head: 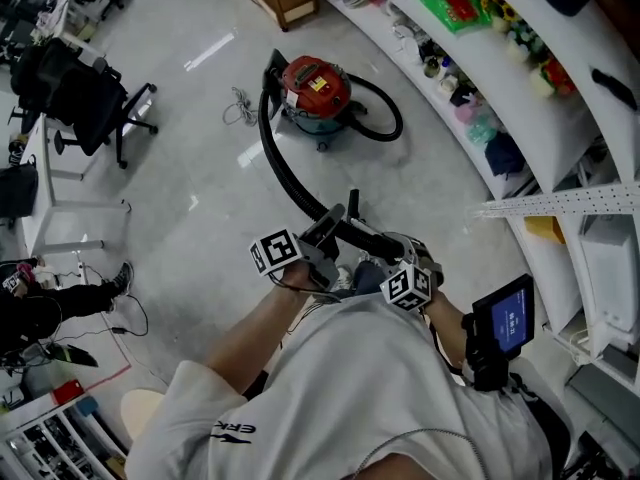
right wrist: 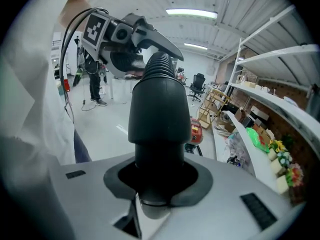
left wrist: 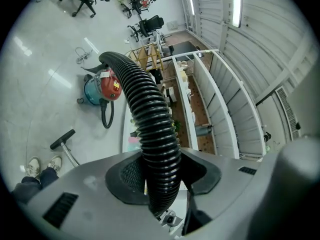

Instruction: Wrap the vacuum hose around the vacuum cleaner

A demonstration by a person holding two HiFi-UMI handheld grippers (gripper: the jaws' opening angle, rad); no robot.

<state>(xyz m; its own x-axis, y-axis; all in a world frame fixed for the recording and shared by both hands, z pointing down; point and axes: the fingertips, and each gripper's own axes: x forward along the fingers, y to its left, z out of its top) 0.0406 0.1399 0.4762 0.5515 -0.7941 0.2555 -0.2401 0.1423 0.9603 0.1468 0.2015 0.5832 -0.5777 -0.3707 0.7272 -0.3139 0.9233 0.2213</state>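
Running thru L claw (left wrist: 161, 181), hose (left wrist: 150, 119) ends clamped in R claw (right wrist: 155, 181).

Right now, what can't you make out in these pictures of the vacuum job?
- Head view: the vacuum cleaner's label print, too small.
- Head view: text on the small screen, too small.
- Right gripper view: most of the vacuum cleaner, behind the hose cuff.
- Left gripper view: the floor nozzle's tube and the hose past the fingers, hidden by the left gripper's body.
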